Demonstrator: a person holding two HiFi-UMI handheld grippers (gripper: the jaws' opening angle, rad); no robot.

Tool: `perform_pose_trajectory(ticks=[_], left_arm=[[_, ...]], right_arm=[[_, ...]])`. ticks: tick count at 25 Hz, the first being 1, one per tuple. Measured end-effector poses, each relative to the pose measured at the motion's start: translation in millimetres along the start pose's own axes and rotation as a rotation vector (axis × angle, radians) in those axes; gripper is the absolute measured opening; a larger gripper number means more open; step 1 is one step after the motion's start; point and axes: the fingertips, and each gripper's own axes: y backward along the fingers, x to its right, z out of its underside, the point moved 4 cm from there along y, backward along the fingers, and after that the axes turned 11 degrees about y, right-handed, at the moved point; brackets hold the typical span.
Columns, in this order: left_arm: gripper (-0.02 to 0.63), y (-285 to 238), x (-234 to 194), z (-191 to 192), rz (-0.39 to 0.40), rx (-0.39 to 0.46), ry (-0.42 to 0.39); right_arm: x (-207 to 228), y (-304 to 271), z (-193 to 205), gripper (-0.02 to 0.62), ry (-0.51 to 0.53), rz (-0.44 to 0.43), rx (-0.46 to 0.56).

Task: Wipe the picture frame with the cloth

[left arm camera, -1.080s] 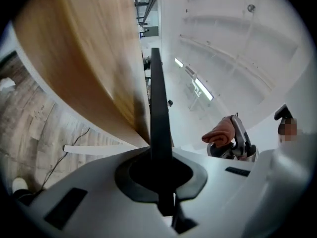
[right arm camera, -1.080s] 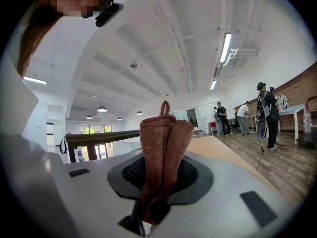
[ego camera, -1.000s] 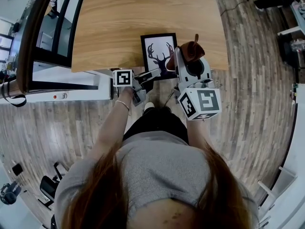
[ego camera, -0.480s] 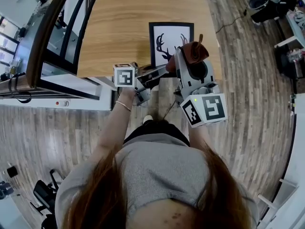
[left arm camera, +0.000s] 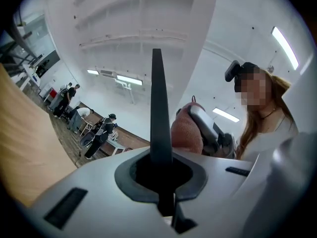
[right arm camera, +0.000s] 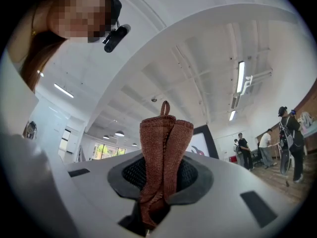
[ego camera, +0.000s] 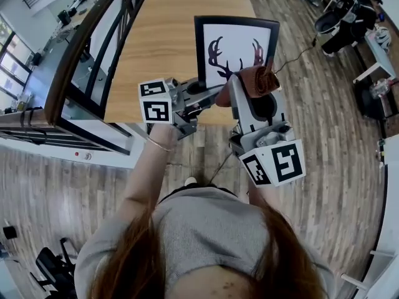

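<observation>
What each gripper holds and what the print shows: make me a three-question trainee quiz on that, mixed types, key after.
1. True or false: the left gripper is shut on the edge of the picture frame.
2. The right gripper holds: A) a sponge B) a brown cloth C) nothing.
3. Fill in: the framed print shows dark ____.
Key: 1 true; 2 B; 3 antlers.

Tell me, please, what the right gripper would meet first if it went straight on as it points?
Probably the black-framed picture of antlers, just beyond its rust-brown knitted cloth; depth is unclear.
</observation>
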Motion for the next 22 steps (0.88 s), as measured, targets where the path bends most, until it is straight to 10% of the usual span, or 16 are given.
perform_pose_trajectory(ticks=[10, 22], left_arm=[[0.017, -29, 7, 2, -0.028, -0.060, -0.020], [0.018, -35, 30, 2, -0.015, -0.055, -0.048]], right_arm=[[22, -60, -110, 0.097, 0.250, -0.062, 0.193], [15, -86, -91, 0.097, 0.357, -0.060, 0.107]])
